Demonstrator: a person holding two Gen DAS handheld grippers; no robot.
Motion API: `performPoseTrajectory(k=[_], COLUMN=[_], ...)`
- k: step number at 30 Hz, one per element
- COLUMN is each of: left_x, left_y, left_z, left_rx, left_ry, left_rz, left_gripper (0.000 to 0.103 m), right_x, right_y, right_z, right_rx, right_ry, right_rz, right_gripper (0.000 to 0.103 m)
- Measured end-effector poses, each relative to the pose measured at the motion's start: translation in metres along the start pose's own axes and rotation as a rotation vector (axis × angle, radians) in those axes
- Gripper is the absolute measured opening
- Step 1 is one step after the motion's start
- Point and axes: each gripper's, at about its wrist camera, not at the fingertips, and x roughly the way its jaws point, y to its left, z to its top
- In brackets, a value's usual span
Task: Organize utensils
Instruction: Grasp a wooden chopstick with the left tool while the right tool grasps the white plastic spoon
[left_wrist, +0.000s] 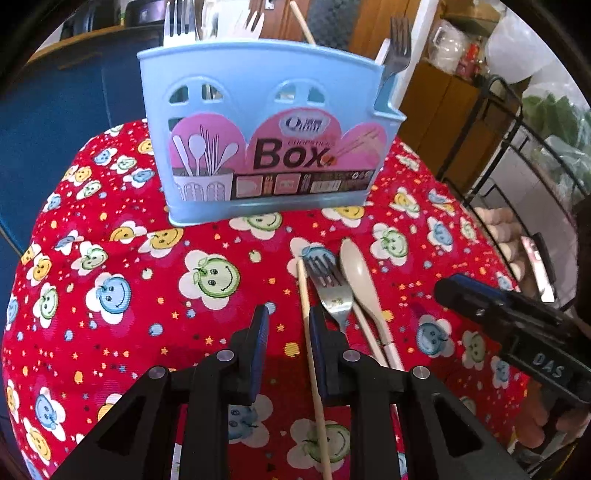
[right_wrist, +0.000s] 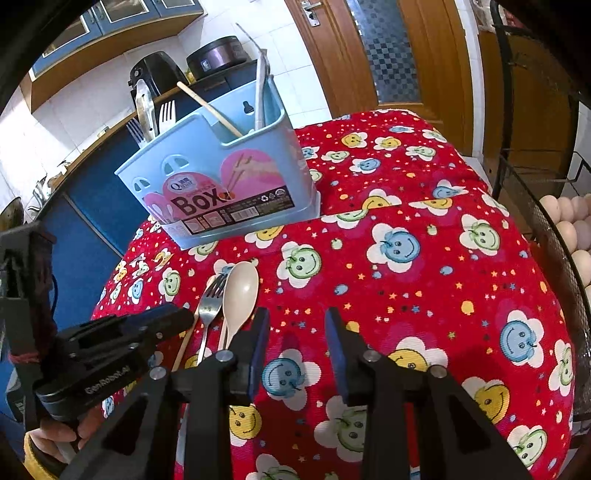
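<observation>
On the red cloth (left_wrist: 122, 258) before the blue box (left_wrist: 266, 122) lie a chopstick (left_wrist: 309, 347), fork (left_wrist: 332, 291) and spoon (left_wrist: 360, 280), all likely light, stiff and slick; mid-shaft seems the best hold. The left gripper (left_wrist: 286, 325) hovers low, jaws spread around the chopstick. The right gripper (right_wrist: 297, 328) hovers beside the spoon, jaws spread, empty.

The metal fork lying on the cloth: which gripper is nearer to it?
Left. The left gripper hangs right over the fork, its right finger at the handle. The right gripper sits off to the fork's right, past the spoon.
</observation>
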Motion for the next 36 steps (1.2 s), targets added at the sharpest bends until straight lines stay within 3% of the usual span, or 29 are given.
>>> performPoseTrajectory(k=[14, 17, 22, 32, 36], left_x=[0.02, 0.02, 0.012, -0.006, -0.009], left_y=[-0.013, -0.01, 0.007, 0.054, 0.059], left_z=[0.003, 0.006, 0.006, 0.004, 0.005], left_rx=[0.069, 0.064, -0.004, -0.209, -0.218], left_ry=[0.026, 0.021, -0.011, -0.102, -0.094], left_rz=[0.014, 0.009, -0.023, 0.035, -0.002], left_gripper=[0.023, 0.011, 0.004, 0.003, 0.003], right_x=[0.007, 0.008, 0.01, 0.027, 0.037], right_y=[-0.001, 0.0, 0.004, 0.015, 0.018], right_z=[-0.003, -0.003, -0.001, 0.008, 0.013], right_rx=[0.012, 0.008, 0.0, -0.022, -0.01], right_ry=[0.016, 0.019, 0.03, 0.086, 0.118], right_rz=[0.016, 0.016, 0.026, 0.065, 0.088], right_gripper=[0.034, 0.034, 0.034, 0.034, 0.035])
